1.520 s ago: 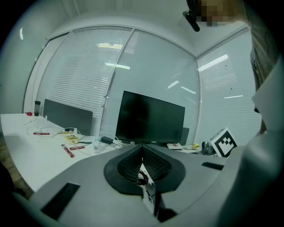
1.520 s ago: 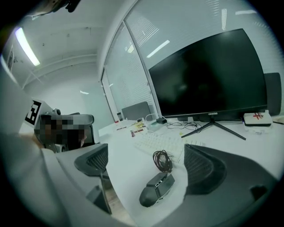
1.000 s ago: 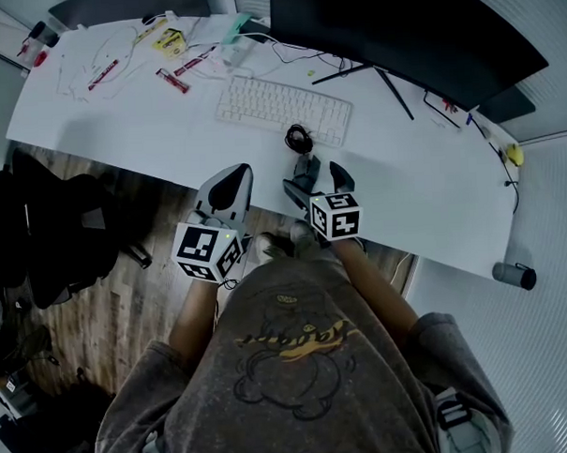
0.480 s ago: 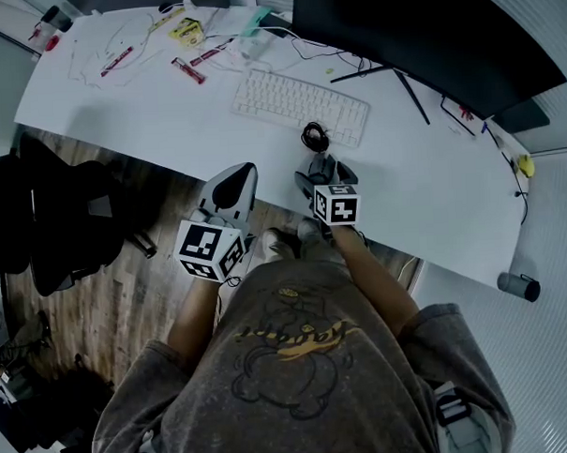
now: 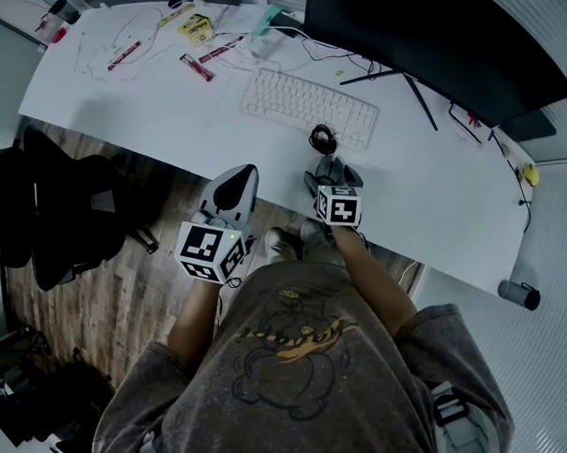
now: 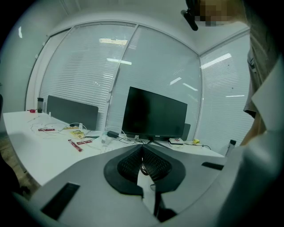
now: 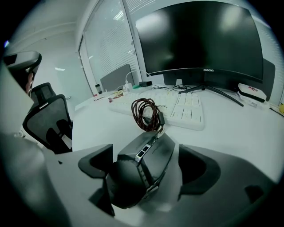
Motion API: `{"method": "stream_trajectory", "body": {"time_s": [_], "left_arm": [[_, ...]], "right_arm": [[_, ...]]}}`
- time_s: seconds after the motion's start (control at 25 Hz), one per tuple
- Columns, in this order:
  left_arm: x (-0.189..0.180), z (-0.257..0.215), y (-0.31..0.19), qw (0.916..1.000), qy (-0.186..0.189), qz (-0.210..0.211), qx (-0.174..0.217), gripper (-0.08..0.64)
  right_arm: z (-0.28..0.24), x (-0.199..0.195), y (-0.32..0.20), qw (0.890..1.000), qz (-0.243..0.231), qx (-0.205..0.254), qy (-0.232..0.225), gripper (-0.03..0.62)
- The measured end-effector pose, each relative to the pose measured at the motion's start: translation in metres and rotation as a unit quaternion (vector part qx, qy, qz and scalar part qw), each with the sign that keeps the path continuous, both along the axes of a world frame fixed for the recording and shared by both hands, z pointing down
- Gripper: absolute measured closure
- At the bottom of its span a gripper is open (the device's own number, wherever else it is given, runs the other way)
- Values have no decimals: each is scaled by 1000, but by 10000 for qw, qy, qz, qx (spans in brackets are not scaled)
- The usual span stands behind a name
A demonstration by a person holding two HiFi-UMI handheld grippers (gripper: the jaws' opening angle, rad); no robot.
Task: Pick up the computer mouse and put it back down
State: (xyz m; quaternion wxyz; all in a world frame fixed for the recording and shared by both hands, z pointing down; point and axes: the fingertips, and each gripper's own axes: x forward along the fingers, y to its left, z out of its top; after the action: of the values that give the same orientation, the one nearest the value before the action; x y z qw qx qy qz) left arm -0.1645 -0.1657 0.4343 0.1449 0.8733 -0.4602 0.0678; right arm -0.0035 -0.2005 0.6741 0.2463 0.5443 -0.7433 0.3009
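Computer mouse rests on the counter, just before the keyboard, with its coiled cable ahead. Right gripper straddles it. Its jaws stand wide and have just been closing, with a gap at the right jaw. Left gripper sits beside the counter edge, jaws together, empty.

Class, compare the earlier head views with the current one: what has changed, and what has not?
The right gripper has come down over the computer mouse, which now sits between its jaws. The jaws have just been closing, but no grip shows yet. The mouse, its coiled cable, the keyboard and the shut left gripper stayed put.
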Motion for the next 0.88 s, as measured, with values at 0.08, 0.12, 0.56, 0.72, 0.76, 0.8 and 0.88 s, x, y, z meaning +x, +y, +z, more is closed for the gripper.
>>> {"method": "stream_trajectory", "body": {"time_s": [0.08,0.12,0.56,0.72,0.76,0.8,0.88], "left_arm": [[0,1,1,10000,-4,10,-9,541],[0,1,1,10000,-6,14,-14,541],[-1,8,2,9999,63,-62,-134,541],[-3,8,3,9998,97,-110,-148,541],[-3,8,3,9998,103,-113,-148,541],[-3,8,3,9998,110,-116,-151,541],[-2,9,2,9997,122,-119,-161,541]], "right_arm": [[0,0,0,10000,17,14,62,144],[1,-1,0,9999,20,23,97,144],[4,0,0,9988,35,26,484,175],[2,3,1,9984,7,-8,564,210],[1,3,1,9983,-13,-1,590,221],[1,4,1,9981,-33,9,610,229],[1,6,2,9980,-70,14,635,241]]}}
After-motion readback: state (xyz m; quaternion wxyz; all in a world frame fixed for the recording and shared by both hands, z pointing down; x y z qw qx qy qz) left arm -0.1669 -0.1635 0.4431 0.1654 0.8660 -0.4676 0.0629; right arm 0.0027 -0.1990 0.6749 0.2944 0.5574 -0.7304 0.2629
